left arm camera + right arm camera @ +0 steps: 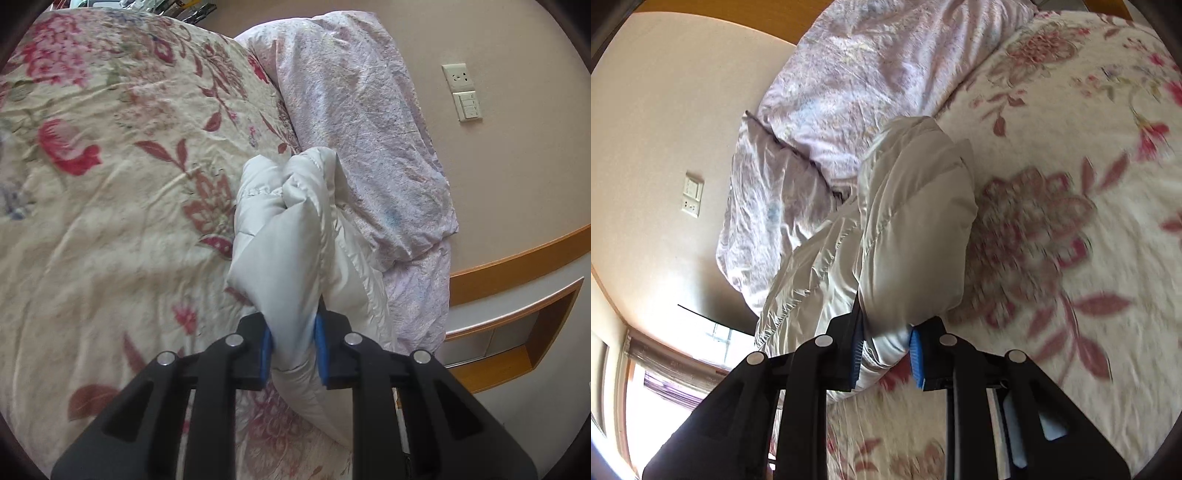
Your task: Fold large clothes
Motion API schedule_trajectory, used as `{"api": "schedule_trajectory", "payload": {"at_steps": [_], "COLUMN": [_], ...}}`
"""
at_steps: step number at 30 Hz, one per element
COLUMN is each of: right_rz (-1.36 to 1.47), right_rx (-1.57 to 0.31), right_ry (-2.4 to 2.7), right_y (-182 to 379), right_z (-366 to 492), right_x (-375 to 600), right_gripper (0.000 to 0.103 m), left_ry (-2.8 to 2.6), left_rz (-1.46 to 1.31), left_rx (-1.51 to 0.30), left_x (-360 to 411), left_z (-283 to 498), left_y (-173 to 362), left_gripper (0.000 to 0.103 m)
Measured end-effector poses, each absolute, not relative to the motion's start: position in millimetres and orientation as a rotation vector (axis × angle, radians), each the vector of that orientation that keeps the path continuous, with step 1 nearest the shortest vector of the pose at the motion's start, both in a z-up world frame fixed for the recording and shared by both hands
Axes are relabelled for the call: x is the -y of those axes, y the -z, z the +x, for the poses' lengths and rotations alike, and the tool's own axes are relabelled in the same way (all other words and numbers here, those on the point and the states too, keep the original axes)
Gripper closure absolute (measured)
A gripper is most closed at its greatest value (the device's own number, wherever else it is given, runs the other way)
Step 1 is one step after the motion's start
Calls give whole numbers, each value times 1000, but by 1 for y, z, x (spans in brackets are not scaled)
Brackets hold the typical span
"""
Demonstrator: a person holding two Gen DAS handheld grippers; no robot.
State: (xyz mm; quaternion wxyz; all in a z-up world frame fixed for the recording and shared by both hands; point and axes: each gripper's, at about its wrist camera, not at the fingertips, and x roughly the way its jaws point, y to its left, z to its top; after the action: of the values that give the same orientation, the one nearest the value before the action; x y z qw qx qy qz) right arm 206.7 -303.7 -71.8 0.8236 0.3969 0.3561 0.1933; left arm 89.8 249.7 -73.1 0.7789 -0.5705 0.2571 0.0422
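- The left hand-held gripper (293,345) is clamped on a thick bunch of the white padded garment (284,236), blue pads (266,349) pressing both sides.
- The right hand-held gripper (884,349) likewise grips a puffy fold of the white padded garment (908,229).
- Risk, as I judge it: the fabric looks slick and the filling bulky, so a bunch could slide out from between the pads if pulled hard or unevenly, and the fold would go crooked.
- Another risk: the hanging part could snag the lilac quilt (354,122) and drag it along.
- The garment reaches forward from both grippers, lifted above the floral bedspread (110,166), near the bed's edge by the wall (517,166).
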Motion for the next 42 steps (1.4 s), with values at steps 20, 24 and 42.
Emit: {"api": "schedule_trajectory", "payload": {"at_steps": [20,24,42], "right_rz": [182,91,-213], "right_rx": [-440,-485,-639], "right_ry": [-158,-323,-313], "right_y": [6,4,59], "right_z": [132,154,216], "right_x": [232,175,57], "right_gripper": [41,41,37], "left_ry": [-149,-136,-145], "left_rz": [-1078,-1086,-1070], "left_rx": [-505,-519,-526], "left_x": [-241,-237,-225], "left_z": [34,40,67], "left_y": [78,78,80], "left_gripper": [21,20,20]}}
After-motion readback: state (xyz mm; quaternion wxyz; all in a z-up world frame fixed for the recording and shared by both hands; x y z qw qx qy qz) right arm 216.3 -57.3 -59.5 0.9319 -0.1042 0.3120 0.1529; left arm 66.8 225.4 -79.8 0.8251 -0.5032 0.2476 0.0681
